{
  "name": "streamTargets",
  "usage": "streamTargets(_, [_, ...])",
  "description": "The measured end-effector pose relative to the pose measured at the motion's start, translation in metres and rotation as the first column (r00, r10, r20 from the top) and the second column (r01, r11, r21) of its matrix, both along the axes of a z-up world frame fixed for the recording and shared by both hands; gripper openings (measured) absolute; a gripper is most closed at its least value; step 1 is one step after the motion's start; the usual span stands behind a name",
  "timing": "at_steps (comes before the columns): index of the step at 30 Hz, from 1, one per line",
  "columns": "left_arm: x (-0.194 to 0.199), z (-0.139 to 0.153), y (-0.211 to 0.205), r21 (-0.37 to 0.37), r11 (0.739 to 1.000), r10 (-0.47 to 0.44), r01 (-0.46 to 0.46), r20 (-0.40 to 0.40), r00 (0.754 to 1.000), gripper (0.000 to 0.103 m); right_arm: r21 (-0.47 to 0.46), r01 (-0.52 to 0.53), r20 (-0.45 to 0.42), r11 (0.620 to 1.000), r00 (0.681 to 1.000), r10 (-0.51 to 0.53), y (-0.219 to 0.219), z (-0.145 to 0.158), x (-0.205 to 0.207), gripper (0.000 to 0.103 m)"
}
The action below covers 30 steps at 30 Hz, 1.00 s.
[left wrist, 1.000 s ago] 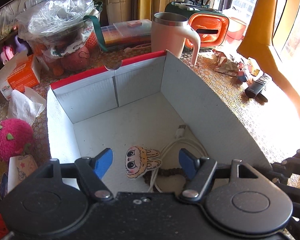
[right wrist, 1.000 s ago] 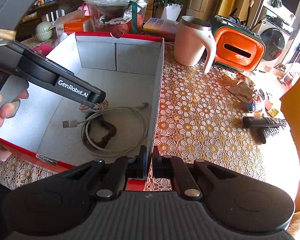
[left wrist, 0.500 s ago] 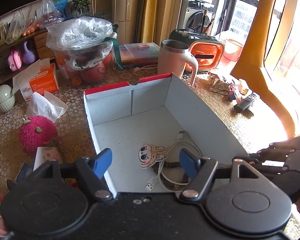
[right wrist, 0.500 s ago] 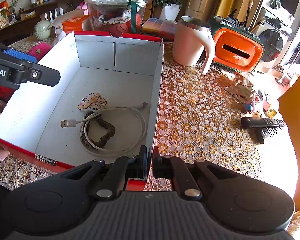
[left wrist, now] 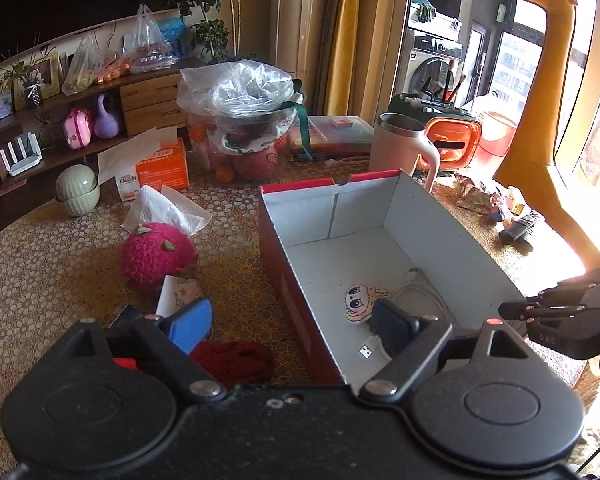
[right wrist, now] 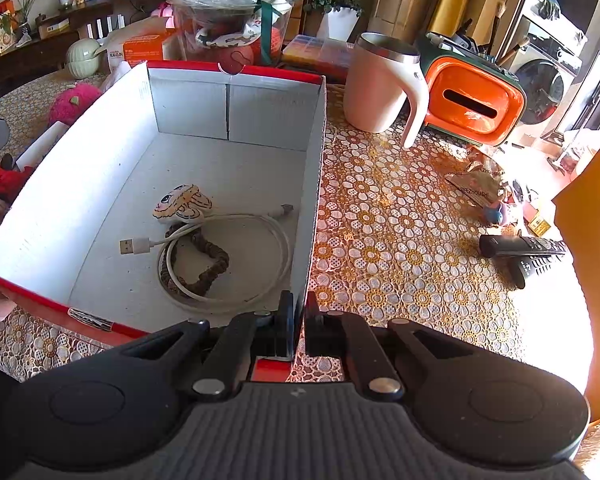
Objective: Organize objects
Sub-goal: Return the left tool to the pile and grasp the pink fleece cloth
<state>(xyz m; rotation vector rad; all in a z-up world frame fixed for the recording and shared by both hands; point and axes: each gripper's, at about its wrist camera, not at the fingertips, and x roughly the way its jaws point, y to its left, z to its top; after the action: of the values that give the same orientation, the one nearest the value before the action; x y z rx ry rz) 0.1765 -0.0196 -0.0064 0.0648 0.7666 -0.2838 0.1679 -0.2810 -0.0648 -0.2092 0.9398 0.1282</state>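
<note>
Red cloth (left wrist: 232, 362) lies low-centre in frame just past the wide-open, empty left gripper (left wrist: 290, 322), nearer than the right gripper (right wrist: 296, 324), pinched on the box (right wrist: 314, 184) wall.

There is one box (right wrist: 316, 168) with red rim. Inside it lie three things: one white cable (right wrist: 256, 264), one brown hair tie (right wrist: 214, 264) and one small cartoon doll (right wrist: 182, 202). On the table (right wrist: 400, 240) stand one pink mug (right wrist: 376, 88) and one orange case (right wrist: 474, 100). Two black remote controls (right wrist: 524, 250) lie together. There are also one pink fluffy toy (left wrist: 156, 256), one orange tissue box (left wrist: 162, 168) and two grippers: the left gripper (left wrist: 288, 322) and the right gripper (right wrist: 296, 322).
</note>
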Motion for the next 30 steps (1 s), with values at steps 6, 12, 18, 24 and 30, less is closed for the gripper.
streamTargets(6, [-0.015,0.001,0.027,-0.008,0.998,0.065,-0.065,0.030,0.997,0.096,0.000,0.000,0.000,1.000,1.000,0.000,0.000,0.000,0.000,0.005])
streamTargets(12, [-0.027,0.000,0.046,-0.034,0.993,0.111,-0.109,0.051,0.993,0.102,0.000,0.000,0.000,1.000,1.000,0.000,0.000,0.000,0.000,0.005])
streamTargets(18, [-0.033,-0.010,0.062,-0.051,0.986,0.159,-0.157,0.027,0.987,0.102,-0.003,0.000,0.000,1.000,1.000,0.000,0.000,0.000,0.000,0.005])
streamTargets(24, [-0.042,-0.027,0.076,-0.085,0.980,0.184,-0.182,0.016,0.983,0.102,-0.003,0.000,0.000,1.000,1.000,0.000,0.000,0.000,0.000,0.005])
streamTargets(30, [-0.049,-0.046,0.088,-0.084,0.973,0.216,-0.214,0.019,0.976,0.102,-0.003,-0.001,0.000,1.000,1.000,0.001,0.000,0.000,0.000,0.005])
